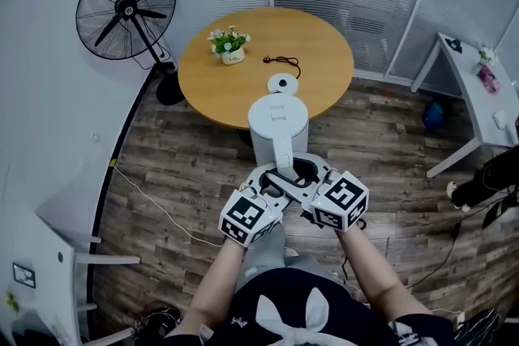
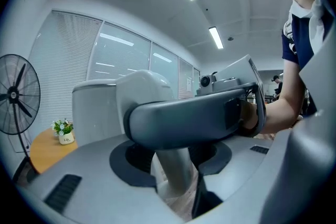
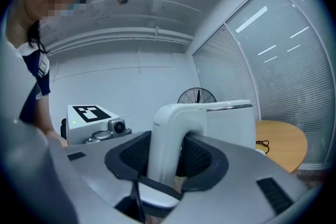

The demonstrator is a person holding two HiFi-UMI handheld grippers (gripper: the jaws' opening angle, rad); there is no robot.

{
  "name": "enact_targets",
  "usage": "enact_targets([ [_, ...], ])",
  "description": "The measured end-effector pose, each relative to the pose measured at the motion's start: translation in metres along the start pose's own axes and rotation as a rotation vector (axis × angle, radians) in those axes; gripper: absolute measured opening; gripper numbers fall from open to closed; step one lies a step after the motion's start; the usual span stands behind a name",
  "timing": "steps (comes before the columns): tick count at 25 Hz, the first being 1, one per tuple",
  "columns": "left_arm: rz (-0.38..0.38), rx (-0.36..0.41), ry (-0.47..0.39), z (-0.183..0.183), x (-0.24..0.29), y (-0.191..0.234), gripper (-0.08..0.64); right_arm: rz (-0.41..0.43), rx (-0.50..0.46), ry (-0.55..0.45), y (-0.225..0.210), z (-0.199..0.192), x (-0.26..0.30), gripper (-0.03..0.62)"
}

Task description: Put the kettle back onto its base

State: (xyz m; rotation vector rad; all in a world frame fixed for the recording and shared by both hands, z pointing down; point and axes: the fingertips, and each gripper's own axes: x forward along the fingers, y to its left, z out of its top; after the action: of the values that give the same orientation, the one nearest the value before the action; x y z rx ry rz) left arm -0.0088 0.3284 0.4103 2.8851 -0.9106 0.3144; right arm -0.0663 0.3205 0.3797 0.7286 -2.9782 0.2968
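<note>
The white kettle (image 1: 276,121) hangs in the air above the wooden floor, just in front of the round table's near edge. Its round white base (image 1: 283,83) lies on the table beyond it. My left gripper (image 1: 276,177) and right gripper (image 1: 302,172) meet at the kettle's handle (image 1: 284,154) from either side. In the right gripper view the black pads (image 3: 197,157) press on the handle (image 3: 165,149). In the left gripper view the handle (image 2: 176,176) runs down between the jaws, and the right gripper's jaw crosses in front of the kettle's body (image 2: 94,107).
The round wooden table (image 1: 243,93) also carries a small potted plant (image 1: 231,44) and a black cord (image 1: 284,61). A standing fan (image 1: 126,8) is at its left. A white desk (image 1: 470,85) stands at the right, a white chair (image 1: 57,255) at the near left.
</note>
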Motion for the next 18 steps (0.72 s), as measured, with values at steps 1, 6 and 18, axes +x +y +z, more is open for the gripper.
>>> enact_targets([
  [1,-0.005,-0.002,0.002,0.000,0.005,0.009,0.184,-0.003,0.003,0.004,-0.009,0.000,0.006,0.184],
  [6,-0.038,-0.009,0.013,0.000,0.037,0.052,0.187,-0.022,0.019,0.026,-0.058,0.002,0.032,0.184],
  [18,-0.095,-0.015,0.028,0.008,0.101,0.162,0.189,-0.065,0.054,0.031,-0.168,0.018,0.102,0.184],
])
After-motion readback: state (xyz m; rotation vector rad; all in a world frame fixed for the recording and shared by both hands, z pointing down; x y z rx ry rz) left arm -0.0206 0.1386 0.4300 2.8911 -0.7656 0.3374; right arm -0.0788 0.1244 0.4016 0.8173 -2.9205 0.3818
